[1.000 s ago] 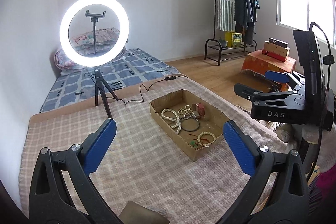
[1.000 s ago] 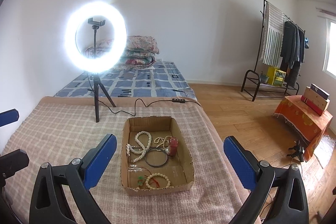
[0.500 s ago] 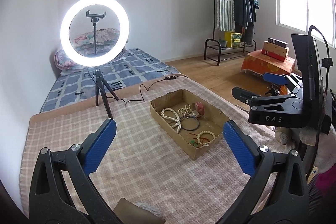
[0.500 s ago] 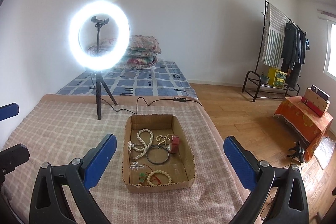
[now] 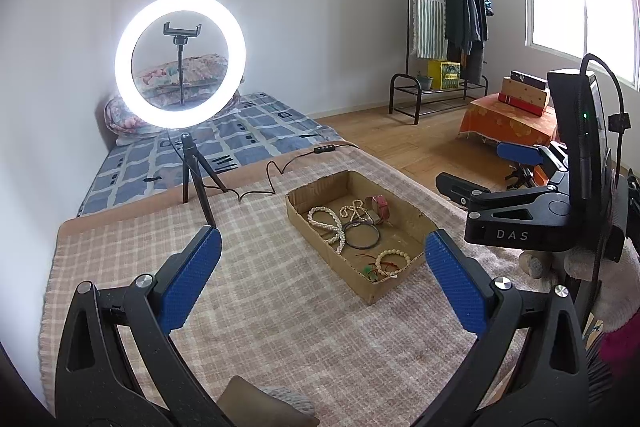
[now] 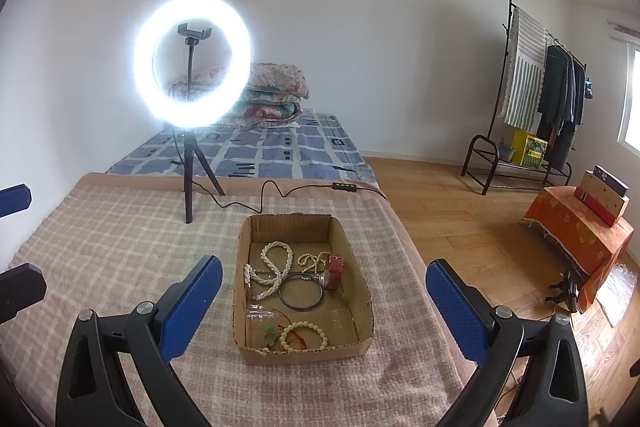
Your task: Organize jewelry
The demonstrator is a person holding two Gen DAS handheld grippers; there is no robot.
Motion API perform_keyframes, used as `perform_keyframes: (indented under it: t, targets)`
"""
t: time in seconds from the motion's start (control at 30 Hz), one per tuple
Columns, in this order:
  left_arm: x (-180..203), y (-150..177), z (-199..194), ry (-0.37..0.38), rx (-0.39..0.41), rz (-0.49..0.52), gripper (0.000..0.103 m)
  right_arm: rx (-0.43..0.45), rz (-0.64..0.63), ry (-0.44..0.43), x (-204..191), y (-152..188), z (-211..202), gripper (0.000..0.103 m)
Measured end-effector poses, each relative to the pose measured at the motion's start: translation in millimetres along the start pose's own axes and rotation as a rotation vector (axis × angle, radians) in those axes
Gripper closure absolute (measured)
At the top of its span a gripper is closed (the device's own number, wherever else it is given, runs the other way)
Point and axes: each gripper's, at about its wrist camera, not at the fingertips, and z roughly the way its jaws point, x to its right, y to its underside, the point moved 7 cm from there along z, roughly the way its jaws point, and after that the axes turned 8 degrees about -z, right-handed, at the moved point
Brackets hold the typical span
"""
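Observation:
A shallow cardboard box (image 6: pixel 352 267) sits on the checked blanket and also shows in the left wrist view (image 5: pixel 404 215). In it lie a white bead necklace (image 6: pixel 272 267), a black ring (image 6: pixel 301 294), a red watch (image 6: pixel 334 270) and a cream bead bracelet (image 6: pixel 304 335). My right gripper (image 6: pixel 320 291) is open and empty, above the near end of the box. My left gripper (image 5: pixel 322 275) is open and empty, to the left of the box. The right gripper's fingers (image 5: pixel 516 153) show at the right of the left wrist view.
A lit ring light (image 6: pixel 192 55) on a tripod stands at the blanket's far edge, its cable (image 6: pixel 280 191) trailing behind the box. A mattress (image 6: pixel 260 147) lies beyond. A clothes rack (image 6: pixel 536 99) and an orange-draped table (image 6: pixel 576 231) stand on the wooden floor to the right.
The right gripper has moved forward and left toward the box, which now lies between its fingers. The left gripper has barely moved.

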Motion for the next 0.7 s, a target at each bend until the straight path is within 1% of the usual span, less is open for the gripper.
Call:
perform_keyframes:
  t: [0.7]
  targets:
    - [0.8, 0.3, 0.3, 0.001, -0.003, 0.0, 0.0, 0.001, -0.002, 0.002, 0.7, 0.3, -0.4, 0.0]
